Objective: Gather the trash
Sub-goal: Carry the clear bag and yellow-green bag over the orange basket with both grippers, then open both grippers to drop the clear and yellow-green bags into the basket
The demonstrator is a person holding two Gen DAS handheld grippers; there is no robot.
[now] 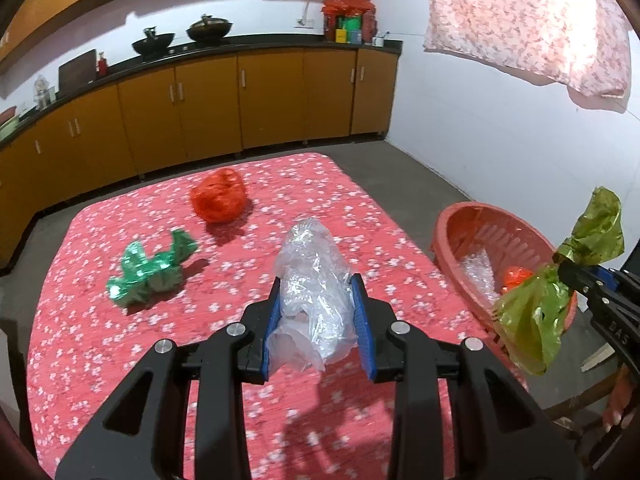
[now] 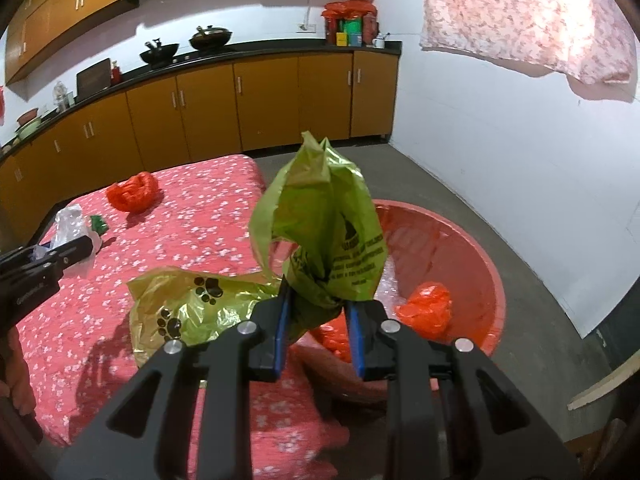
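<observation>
Right gripper (image 2: 316, 312) pinches the green bag (image 2: 320, 216); carry it fully over the basket (image 2: 486, 248) at two o'clock before releasing (left gripper (image 1: 318, 300) grips clear plastic (image 1: 312, 280)).

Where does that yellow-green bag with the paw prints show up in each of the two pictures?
Left wrist view: the yellow-green bag hangs at the far right edge, pinched by the right gripper, in front of the red basket.
Right wrist view: it fills the centre, clamped between the blue pads, rising above them and spilling left.
Shared landmark: the crumpled red bag on the floral tablecloth.
</observation>
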